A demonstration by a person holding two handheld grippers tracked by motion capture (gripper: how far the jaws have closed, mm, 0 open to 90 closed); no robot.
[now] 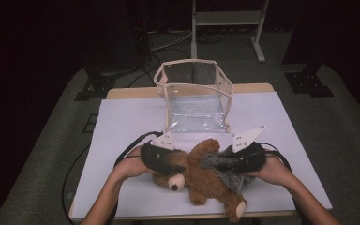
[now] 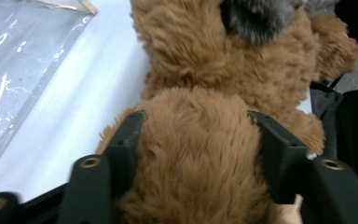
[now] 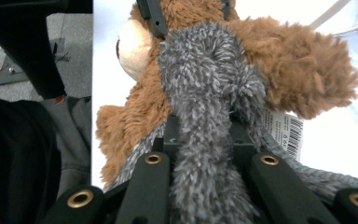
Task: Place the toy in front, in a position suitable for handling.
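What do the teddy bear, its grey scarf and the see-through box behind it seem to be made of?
Teddy bear: brown plush, probably synthetic; long, shaggy, matte pile in the left gripper view.
Grey scarf: fuzzy chenille-like fabric with short dense tufts.
See-through box: soft clear plastic, likely vinyl, glossy with wrinkled reflections, edged in beige trim that looks like fabric tape.

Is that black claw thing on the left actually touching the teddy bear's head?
Touching. In the left gripper view, both black jaws of the left gripper press into the brown fur of the teddy bear, its head bulging between them.
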